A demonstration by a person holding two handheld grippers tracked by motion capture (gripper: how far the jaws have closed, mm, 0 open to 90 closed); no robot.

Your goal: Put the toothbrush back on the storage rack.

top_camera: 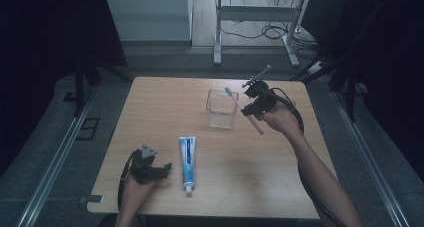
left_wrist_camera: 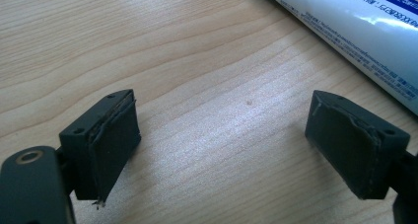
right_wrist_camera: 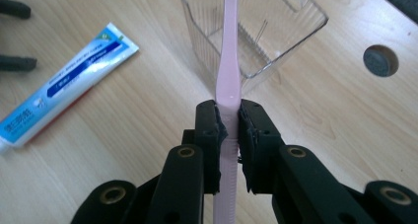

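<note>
Holding toothbrush (right_wrist_camera: 229, 61) over clear cup (right_wrist_camera: 291, 34)

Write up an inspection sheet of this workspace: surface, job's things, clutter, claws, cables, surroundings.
Surface: light wooden table, with a round grey plug in one hole.
Job's things: pink toothbrush held tilted, head over the clear plastic cup; cup upright near the table's middle.
Clutter: toothpaste tube lying flat, cap toward the near edge.
Claws: right claw shut on the toothbrush handle; left claw open over bare wood beside the tube, holding nothing.
Cables: black cable trailing from the right claw along the forearm; loose cables on the floor beyond.
Surroundings: dark curtains, grey floor, a white desk frame behind.
</note>
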